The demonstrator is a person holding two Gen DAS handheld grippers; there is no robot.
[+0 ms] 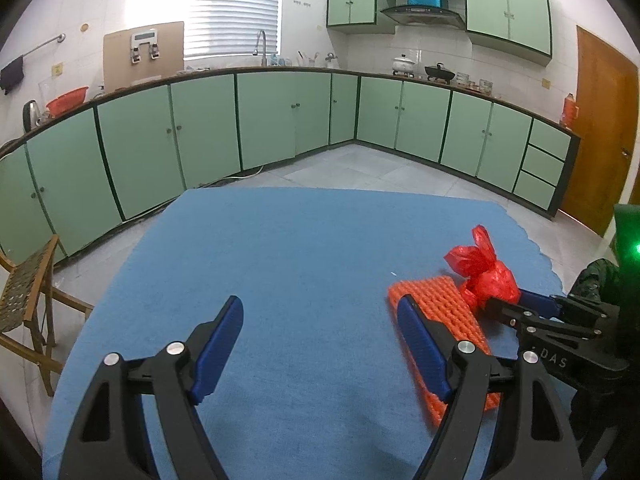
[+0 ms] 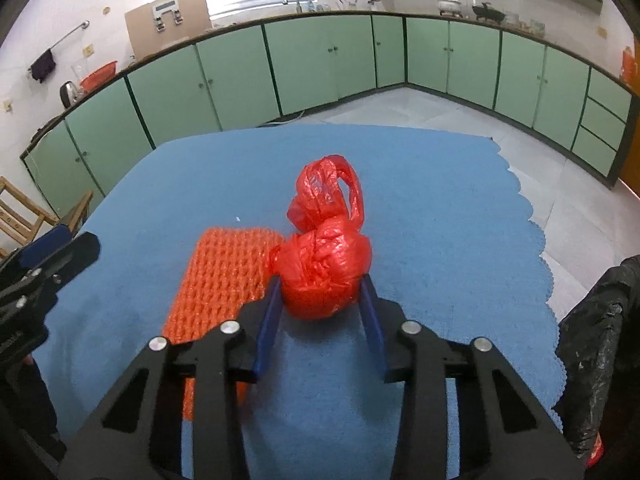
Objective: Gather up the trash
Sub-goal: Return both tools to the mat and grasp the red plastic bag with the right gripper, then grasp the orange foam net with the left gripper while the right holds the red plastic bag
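Right wrist view puts the knotted red plastic bag (image 2: 324, 268) square between my right gripper (image 2: 322, 300), both blue pads pressed against its rounded sides, so I read that as a narrow grip on the bag. The bag sits on the blue cloth (image 2: 440, 208) covering the table, its left side touching the orange foam net sleeve (image 2: 224, 276) that lies flat beside it. From the left wrist camera, my left gripper (image 1: 320, 344) hangs spread wide with nothing between its fingers, its right finger over the near part of the foam net.

My worry is the grip itself: the pads catch only the lower bulge of soft, slick film, so I judge the bag could squeeze out forward or slip as I lift. The knot's loop sticks up and away, unheld, and may swing. The bag could also drag the foam net along where the two touch. At the right edge a black trash bag (image 2: 600, 360) shows, probably the drop point; a loose hold might drop the bundle short.
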